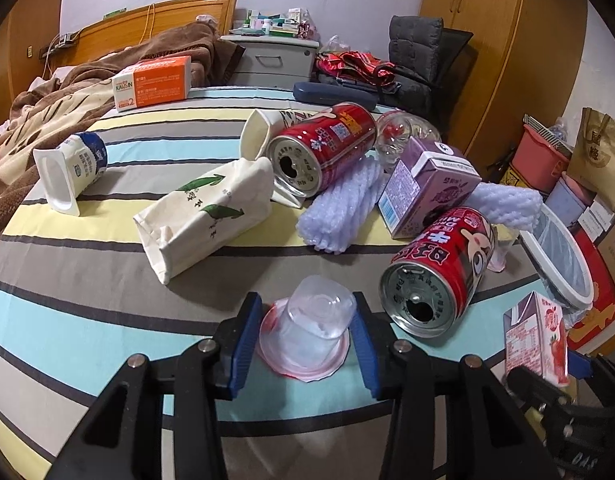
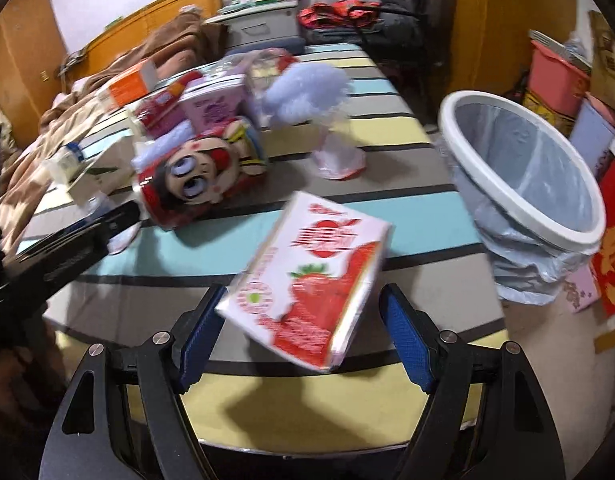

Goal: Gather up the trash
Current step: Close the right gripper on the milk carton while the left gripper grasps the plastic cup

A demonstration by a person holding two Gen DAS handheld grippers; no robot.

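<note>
Left gripper pinches the cup; a can lies just beside it on the striped bed — right gripper gapes around a loose carton.

I see a clear, glossy plastic cup between my left claw's ribbed blue pads. The red cans look like shiny printed metal with bare silvery tops. The striped bed sheet is matt woven cloth. Near the bed's right edge, the strawberry carton is smooth coated paper, and the bin's liner is thin crinkled plastic.
</note>
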